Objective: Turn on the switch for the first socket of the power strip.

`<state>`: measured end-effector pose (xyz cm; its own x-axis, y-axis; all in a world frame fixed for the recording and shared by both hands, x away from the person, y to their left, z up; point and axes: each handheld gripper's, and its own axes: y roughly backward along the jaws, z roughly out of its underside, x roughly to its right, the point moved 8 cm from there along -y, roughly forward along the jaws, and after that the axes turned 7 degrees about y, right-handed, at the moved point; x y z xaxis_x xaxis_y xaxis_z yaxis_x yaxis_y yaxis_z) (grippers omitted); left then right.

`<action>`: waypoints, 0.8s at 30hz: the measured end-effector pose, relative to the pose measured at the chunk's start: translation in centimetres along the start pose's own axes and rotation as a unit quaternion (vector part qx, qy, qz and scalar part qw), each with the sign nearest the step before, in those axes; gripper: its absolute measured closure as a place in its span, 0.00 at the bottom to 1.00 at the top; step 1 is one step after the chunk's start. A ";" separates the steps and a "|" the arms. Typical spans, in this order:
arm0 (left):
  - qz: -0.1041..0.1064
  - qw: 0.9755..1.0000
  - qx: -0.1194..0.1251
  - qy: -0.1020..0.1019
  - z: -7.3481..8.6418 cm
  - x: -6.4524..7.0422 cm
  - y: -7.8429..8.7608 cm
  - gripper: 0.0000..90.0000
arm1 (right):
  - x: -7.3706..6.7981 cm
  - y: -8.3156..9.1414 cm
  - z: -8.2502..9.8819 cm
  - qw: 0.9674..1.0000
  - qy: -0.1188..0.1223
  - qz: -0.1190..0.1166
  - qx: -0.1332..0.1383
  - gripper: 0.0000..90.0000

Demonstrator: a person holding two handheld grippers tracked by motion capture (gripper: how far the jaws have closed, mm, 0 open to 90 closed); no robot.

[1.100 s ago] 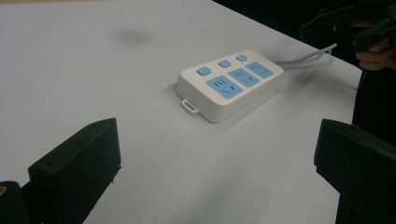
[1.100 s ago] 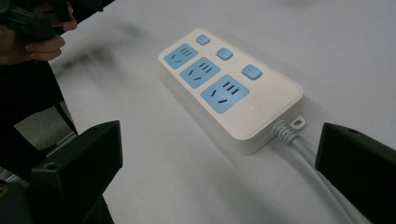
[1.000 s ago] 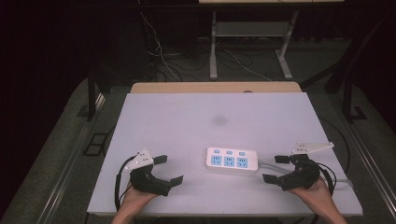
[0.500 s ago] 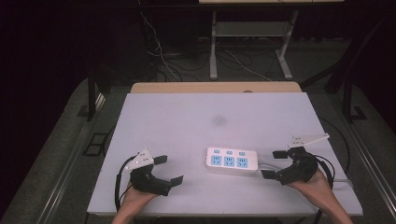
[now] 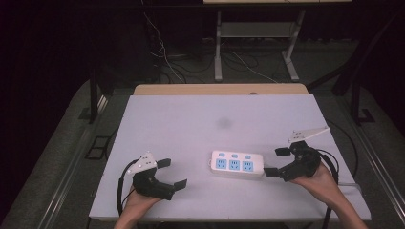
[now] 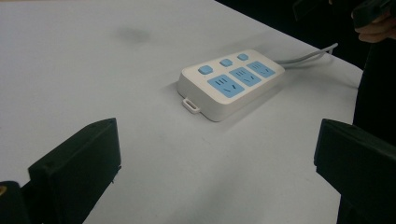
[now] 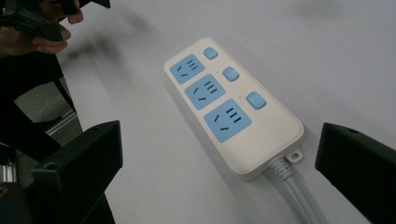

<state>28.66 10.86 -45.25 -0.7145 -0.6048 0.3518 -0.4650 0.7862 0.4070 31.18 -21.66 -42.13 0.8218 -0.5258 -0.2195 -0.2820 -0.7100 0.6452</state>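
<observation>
The right gripper [image 5: 277, 161] is hovering wide open beside the power strip [image 5: 237, 164]. The left gripper [image 5: 168, 173] is resting open, well apart.

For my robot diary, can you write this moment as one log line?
power strip: flat on table | left gripper: open, apart | right gripper: open, beside strip's cable end
</observation>
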 end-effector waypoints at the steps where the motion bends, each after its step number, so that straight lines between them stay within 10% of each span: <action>1: 0.000 1.000 0.000 0.000 0.0 0.0 0.0 0.00 | 0.1 0.0 -0.2 1.000 0.001 -0.001 -0.001 0.00; 24: 0.001 1.000 0.004 0.000 -0.1 -0.1 0.1 0.00 | 0.6 -2.4 -2.5 0.999 0.024 -0.006 -0.046 0.00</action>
<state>28.73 10.95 -45.19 -0.7151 -0.6033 0.3530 -0.4675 0.7882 0.4001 33.55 -19.09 -41.91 0.8481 -0.4929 -0.1943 -0.2263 -0.6686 0.7083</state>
